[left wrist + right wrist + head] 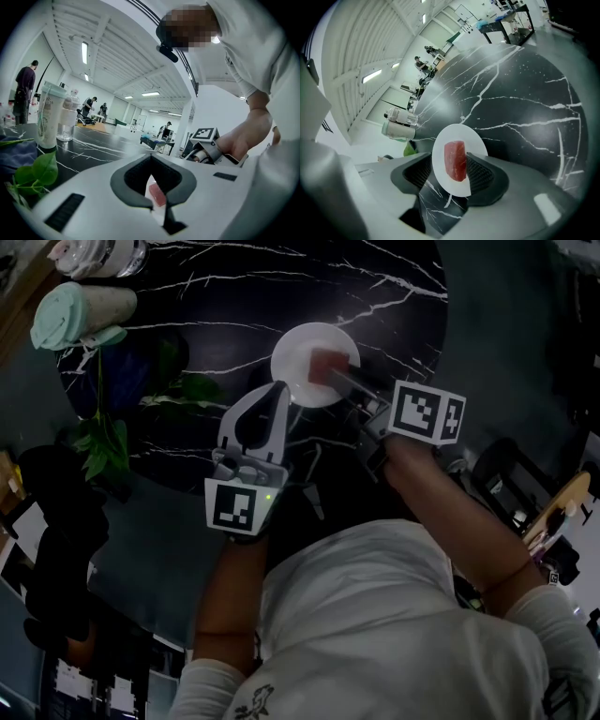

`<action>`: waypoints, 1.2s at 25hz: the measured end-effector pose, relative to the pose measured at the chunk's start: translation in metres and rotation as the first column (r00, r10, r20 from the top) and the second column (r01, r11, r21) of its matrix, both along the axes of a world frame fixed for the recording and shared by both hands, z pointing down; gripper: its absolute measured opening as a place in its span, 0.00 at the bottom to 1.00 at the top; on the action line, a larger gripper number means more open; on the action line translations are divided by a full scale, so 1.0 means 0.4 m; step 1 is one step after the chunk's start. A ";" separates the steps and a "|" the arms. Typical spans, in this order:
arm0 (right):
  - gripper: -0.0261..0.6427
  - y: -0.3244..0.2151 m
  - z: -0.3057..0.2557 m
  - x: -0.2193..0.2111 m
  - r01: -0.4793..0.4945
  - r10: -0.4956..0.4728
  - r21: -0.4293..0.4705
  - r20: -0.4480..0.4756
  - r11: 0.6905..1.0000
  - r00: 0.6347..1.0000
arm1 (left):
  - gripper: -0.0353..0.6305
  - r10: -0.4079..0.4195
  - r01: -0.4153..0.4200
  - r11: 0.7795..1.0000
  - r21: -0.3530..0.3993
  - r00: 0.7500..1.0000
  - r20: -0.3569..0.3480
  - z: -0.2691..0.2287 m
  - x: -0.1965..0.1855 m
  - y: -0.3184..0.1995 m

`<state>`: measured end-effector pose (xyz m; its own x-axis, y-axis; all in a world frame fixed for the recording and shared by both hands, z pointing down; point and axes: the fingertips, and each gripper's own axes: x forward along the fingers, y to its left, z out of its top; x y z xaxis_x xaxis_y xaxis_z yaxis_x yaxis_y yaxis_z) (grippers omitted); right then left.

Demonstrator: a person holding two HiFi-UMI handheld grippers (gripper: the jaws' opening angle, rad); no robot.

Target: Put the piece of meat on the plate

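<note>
Meat [455, 161] lying on white plate [457, 133] on black table [520, 89]. Right claw [449, 164] released, jaws apart either side of meat. Left claw [278, 395] clenched, empty, just beside plate's left rim.

left gripper [279, 388]: near level, jaws almost together, empty | right gripper [330, 373]: tilted down, jaws wide apart | both forearms stretched forward

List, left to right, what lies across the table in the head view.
Cup → left gripper → plate. Left out for overlap: the leaves with the cup, the meat and right gripper with the plate.
</note>
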<state>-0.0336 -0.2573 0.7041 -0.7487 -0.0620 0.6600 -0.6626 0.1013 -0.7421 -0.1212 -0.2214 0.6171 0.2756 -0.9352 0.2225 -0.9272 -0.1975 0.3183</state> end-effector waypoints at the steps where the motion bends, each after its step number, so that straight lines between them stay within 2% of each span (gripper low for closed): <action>1: 0.34 -0.002 -0.004 0.006 -0.003 0.003 0.006 -0.005 1.000 1.000 | 0.06 -0.001 0.001 1.000 0.004 1.000 0.003 -0.009 -0.002 0.002; 10: 0.34 0.006 -0.101 -0.020 0.014 -0.017 0.067 0.052 0.998 0.998 | 0.06 0.002 -0.002 0.999 0.032 1.000 0.010 -0.104 -0.004 0.036; 14: 0.33 0.007 -0.212 -0.035 0.040 -0.057 0.176 0.090 0.984 0.994 | 0.06 0.006 -0.007 0.999 0.041 1.000 0.011 -0.177 -0.006 0.059; 18: 0.28 0.008 -0.337 -0.041 0.029 -0.070 0.293 0.133 0.956 0.989 | 0.06 0.034 -0.035 0.997 0.064 0.999 0.010 -0.273 0.002 0.076; 19: 0.25 0.011 -0.374 -0.042 0.019 -0.071 0.324 0.148 0.946 0.986 | 0.06 0.047 -0.048 0.996 0.072 0.999 0.011 -0.299 0.006 0.080; 21: 0.13 0.018 -0.449 -0.043 -0.003 -0.073 0.395 0.177 0.919 0.981 | 0.06 0.069 -0.070 0.994 0.088 0.997 0.017 -0.354 0.012 0.092; 25: 0.05 0.065 -0.583 -0.033 -0.030 -0.092 0.510 0.212 0.860 0.973 | 0.06 0.094 -0.094 0.988 0.126 0.996 0.004 -0.461 0.031 0.131; 27: 0.04 0.096 -0.660 -0.031 -0.061 -0.104 0.560 0.258 0.826 0.961 | 0.06 0.100 -0.099 0.986 0.134 0.995 -0.007 -0.525 0.039 0.151; 28: 0.04 0.113 -0.704 -0.032 -0.077 -0.117 0.596 0.281 0.799 0.953 | 0.06 0.108 -0.107 0.984 0.143 0.994 -0.004 -0.561 0.043 0.163; 30: 0.04 0.152 -0.786 -0.035 -0.086 -0.160 0.683 0.289 0.726 0.944 | 0.06 0.125 -0.126 0.979 0.162 0.992 0.016 -0.622 0.047 0.190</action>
<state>-0.0474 -0.1964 0.3896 -0.9120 -0.3664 0.1843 -0.3971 0.6763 -0.6204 -0.1022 -0.1455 0.3683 0.3925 -0.9169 0.0722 -0.8933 -0.3613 0.2673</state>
